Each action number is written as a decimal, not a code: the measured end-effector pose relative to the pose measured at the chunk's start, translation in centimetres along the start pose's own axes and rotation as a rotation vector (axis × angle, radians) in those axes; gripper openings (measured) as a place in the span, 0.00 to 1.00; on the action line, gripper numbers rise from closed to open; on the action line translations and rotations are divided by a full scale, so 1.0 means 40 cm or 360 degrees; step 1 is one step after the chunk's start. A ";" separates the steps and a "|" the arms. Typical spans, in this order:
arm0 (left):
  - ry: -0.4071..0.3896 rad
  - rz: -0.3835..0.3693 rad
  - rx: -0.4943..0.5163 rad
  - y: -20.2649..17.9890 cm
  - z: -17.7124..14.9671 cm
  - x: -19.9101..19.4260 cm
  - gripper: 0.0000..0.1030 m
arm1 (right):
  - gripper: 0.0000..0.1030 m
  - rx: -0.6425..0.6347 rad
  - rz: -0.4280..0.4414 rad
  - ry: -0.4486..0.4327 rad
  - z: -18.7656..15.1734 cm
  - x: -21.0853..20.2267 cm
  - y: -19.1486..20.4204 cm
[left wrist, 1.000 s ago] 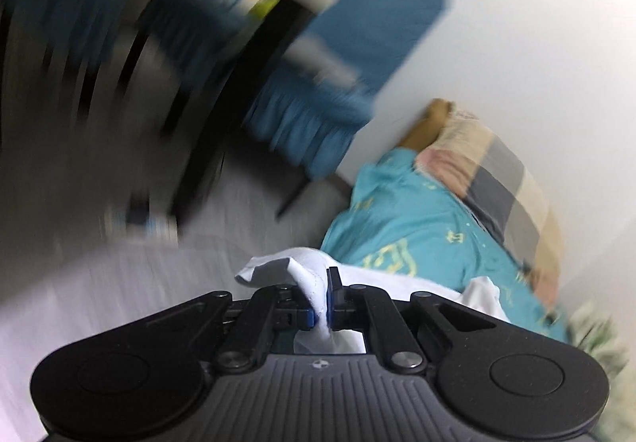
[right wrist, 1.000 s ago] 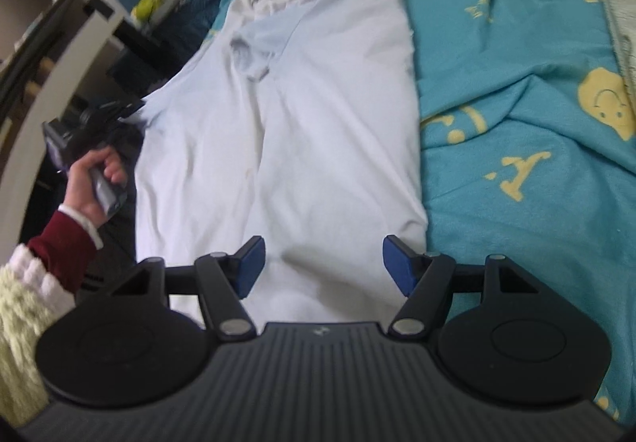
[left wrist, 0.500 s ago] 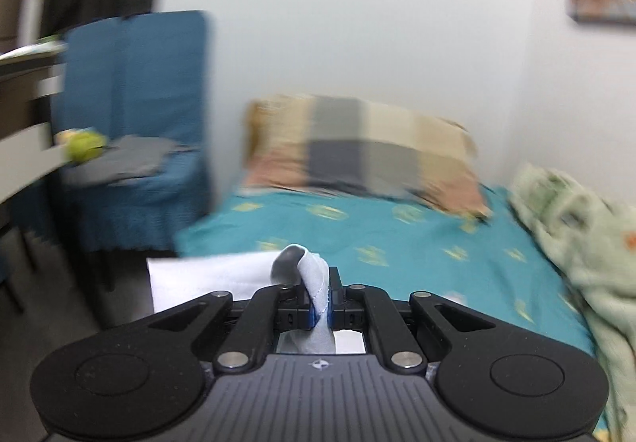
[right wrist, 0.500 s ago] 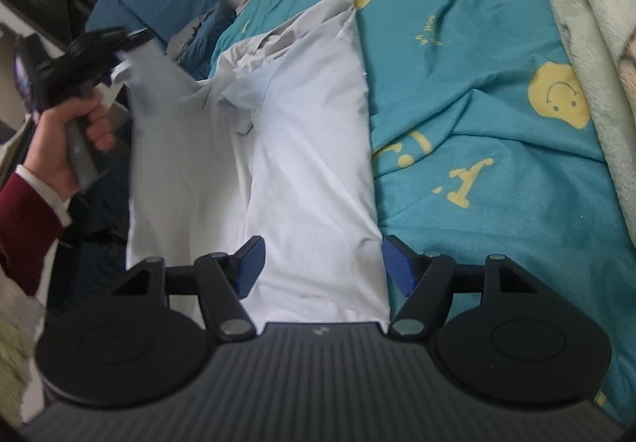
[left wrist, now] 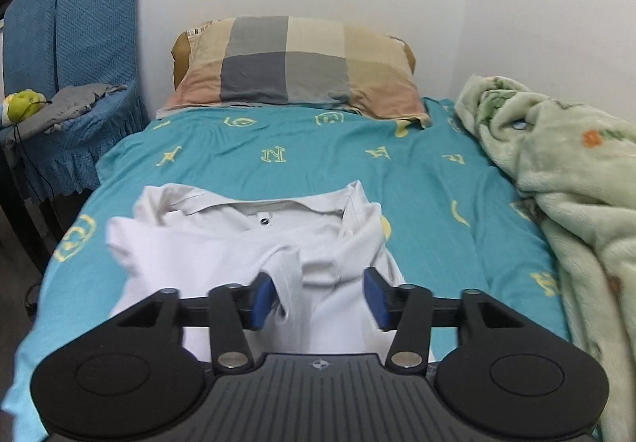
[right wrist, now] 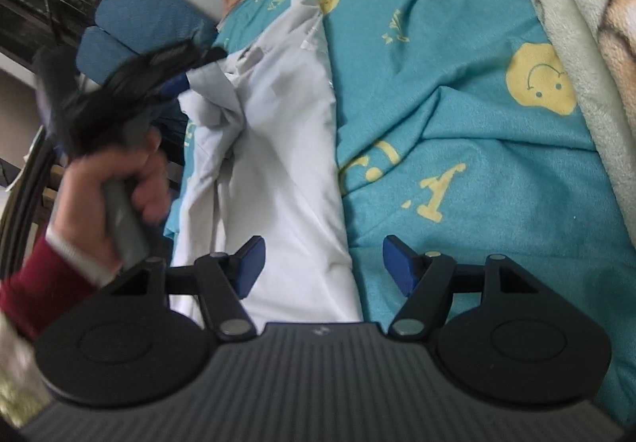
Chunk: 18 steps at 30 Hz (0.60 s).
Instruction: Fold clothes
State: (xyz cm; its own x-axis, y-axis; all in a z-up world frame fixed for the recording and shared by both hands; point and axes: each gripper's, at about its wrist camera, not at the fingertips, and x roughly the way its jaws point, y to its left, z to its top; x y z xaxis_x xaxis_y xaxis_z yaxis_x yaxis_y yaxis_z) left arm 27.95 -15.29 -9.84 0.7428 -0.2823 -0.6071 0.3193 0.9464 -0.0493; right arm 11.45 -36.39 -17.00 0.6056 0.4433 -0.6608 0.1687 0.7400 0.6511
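Observation:
A white polo shirt lies collar-up on the teal bed sheet, its left side folded over onto the body. My left gripper hovers just above it with its jaws opening. The sleeve hem hangs loose beside the left pad, and neither pad presses on it. In the right wrist view the shirt runs up the sheet, and a hand in a red sleeve holds the left gripper over the bunched sleeve. My right gripper is open above the shirt's lower right edge, holding nothing.
A checked pillow leans on the wall at the head of the bed. A pale green fleece blanket is heaped along the right side. A blue covered chair with grey cloth on it stands left of the bed.
The left gripper swung from beside the bed to over the shirt, carrying the sleeve across, then opened and let it go. The right gripper shifted a little and stayed open.

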 end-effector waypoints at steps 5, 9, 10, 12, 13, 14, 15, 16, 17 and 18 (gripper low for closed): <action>0.0000 0.0013 -0.0045 0.080 -0.088 -0.233 0.66 | 0.67 -0.0147 0.0025 -0.0093 -0.004 -0.032 0.044; 0.0002 0.0015 -0.0099 0.119 -0.171 -0.414 0.71 | 0.67 -0.0274 0.0094 -0.0169 -0.005 -0.063 0.102; -0.0007 0.0010 -0.0118 0.128 -0.190 -0.441 0.71 | 0.67 -0.0296 0.0124 -0.0195 0.000 -0.070 0.124; -0.0032 0.0003 -0.0157 0.148 -0.228 -0.484 0.73 | 0.66 -0.0387 0.0200 -0.0241 0.018 -0.078 0.178; -0.0028 -0.0003 -0.0172 0.158 -0.240 -0.490 0.73 | 0.66 -0.0454 0.0218 -0.0257 0.031 -0.071 0.209; -0.0016 -0.0011 -0.0184 0.169 -0.249 -0.491 0.73 | 0.66 -0.0521 0.0207 -0.0275 0.047 -0.056 0.241; -0.0004 -0.0020 -0.0196 0.179 -0.258 -0.491 0.73 | 0.66 -0.0570 0.0187 -0.0305 0.065 -0.035 0.270; 0.0007 -0.0028 -0.0209 0.190 -0.267 -0.491 0.73 | 0.66 -0.0601 0.0157 -0.0330 0.084 -0.010 0.296; 0.0022 -0.0040 -0.0218 0.202 -0.276 -0.486 0.73 | 0.66 -0.0629 0.0112 -0.0336 0.105 0.025 0.321; 0.0027 -0.0047 -0.0226 0.212 -0.285 -0.474 0.73 | 0.66 -0.0667 0.0087 -0.0335 0.123 0.064 0.341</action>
State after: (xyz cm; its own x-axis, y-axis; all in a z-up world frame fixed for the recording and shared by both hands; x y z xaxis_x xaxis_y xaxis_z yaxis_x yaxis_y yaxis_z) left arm 9.84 -0.13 -7.78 0.7240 -0.3087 -0.6169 0.2532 0.9508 -0.1786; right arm 19.15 -27.64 -7.97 0.7568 0.4068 -0.5115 -0.1697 0.8781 0.4473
